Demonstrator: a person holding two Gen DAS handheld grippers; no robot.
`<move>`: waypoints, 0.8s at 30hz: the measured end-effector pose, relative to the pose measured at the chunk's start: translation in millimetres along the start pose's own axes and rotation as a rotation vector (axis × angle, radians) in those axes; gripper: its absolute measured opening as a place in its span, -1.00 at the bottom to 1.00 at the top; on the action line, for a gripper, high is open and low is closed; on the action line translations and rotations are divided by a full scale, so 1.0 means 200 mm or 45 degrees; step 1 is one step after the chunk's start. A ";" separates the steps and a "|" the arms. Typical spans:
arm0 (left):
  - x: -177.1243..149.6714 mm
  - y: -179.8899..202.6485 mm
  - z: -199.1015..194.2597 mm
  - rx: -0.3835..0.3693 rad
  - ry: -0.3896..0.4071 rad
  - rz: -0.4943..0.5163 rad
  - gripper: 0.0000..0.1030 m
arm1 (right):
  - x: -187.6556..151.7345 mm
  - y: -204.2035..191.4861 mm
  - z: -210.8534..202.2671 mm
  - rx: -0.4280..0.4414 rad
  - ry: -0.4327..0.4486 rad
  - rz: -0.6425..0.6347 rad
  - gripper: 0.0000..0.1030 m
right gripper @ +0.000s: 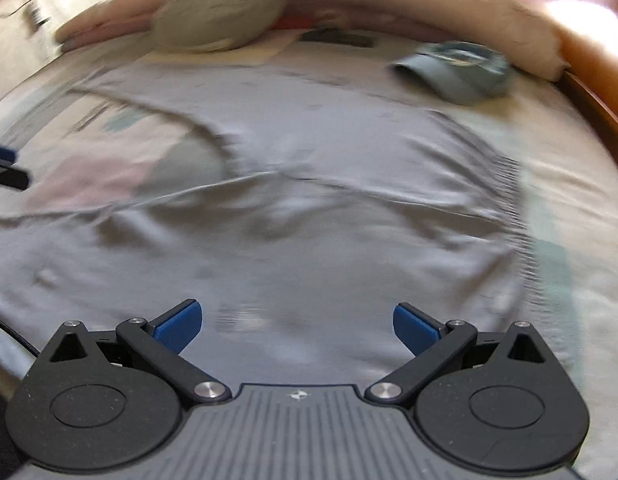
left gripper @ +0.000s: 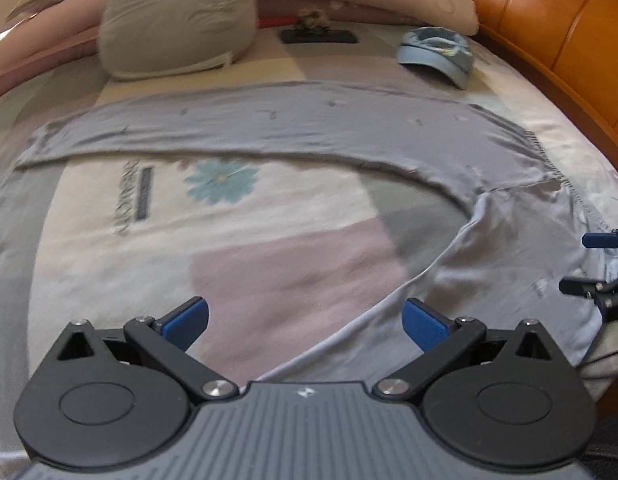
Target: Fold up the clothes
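A pair of light grey trousers (left gripper: 293, 128) lies spread flat on the bed, one leg stretching across the far side to the left, the other leg (left gripper: 489, 256) curving toward me on the right. In the right wrist view the same trousers (right gripper: 309, 208) fill the middle, with the waistband at the right. My left gripper (left gripper: 305, 322) hovers open above the bedsheet beside the near leg's edge, holding nothing. My right gripper (right gripper: 297, 326) is open just over the trousers' near part, nothing between its blue pads. The right gripper's fingers (left gripper: 601, 240) show at the right edge of the left wrist view.
A patterned bedsheet (left gripper: 237, 232) covers the bed. A grey plush pillow (left gripper: 177, 20) and pink pillows lie at the back. A blue cap (left gripper: 437, 54) sits at the back right, a dark flat object (left gripper: 319, 35) behind. An orange padded headboard (left gripper: 557, 28) borders the right side.
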State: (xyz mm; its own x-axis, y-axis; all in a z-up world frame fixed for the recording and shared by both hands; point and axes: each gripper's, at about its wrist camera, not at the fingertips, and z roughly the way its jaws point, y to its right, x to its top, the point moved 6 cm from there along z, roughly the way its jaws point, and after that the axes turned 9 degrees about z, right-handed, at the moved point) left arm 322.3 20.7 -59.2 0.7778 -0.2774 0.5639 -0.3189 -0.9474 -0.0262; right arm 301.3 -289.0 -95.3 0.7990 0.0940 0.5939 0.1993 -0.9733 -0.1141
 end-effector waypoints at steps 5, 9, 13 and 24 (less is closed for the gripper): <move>0.12 0.10 0.06 -0.030 -0.002 0.049 0.99 | -0.12 0.31 0.03 -0.124 -0.075 0.143 1.00; 0.23 0.18 0.10 -0.060 0.024 0.101 0.98 | -0.05 0.38 -0.03 0.003 0.002 0.213 1.00; 0.33 0.25 0.14 -0.096 0.055 0.146 0.99 | 0.16 0.46 0.00 0.134 0.114 0.365 1.00; 0.33 0.16 0.20 -0.051 0.022 0.119 0.99 | 0.39 0.51 0.30 0.164 0.067 0.437 1.00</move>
State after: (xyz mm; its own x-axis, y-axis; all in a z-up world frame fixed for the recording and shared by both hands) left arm 383.9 -35.0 -55.5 0.7345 -0.3611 0.5745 -0.4111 -0.9104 -0.0467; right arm 417.9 -367.9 -107.6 0.8020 -0.2476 0.5435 -0.0026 -0.9115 -0.4114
